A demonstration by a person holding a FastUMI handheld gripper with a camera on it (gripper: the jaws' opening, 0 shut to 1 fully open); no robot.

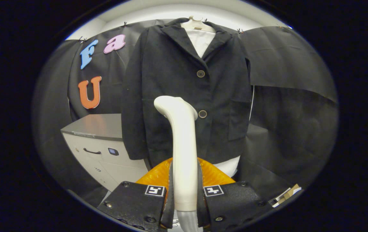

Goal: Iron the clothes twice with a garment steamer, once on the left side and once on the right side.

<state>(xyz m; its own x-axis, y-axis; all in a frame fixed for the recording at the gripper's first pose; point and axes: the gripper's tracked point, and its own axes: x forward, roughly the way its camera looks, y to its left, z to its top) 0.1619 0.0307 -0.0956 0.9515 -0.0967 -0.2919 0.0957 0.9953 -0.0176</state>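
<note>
Currently gripper [184, 193] fingers clamped on both sides of white steamer handle [183, 154], steamer head upright, just ahead of black jacket [171, 74] on hanger. Orange base [214, 175] behind fingers, grey cabinet [97, 138] beside jacket.

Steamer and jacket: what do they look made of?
Steamer, clamped between the hand-held gripper fingers: smooth cream plastic by its soft sheen. Jacket hanging just beyond: matte black woven cloth, possibly wool or linen; its weave is too fine to tell.

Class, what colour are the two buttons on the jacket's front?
Dark brown buttons, seen best in the gripper view, beyond the claw shut on the steamer handle.
</note>
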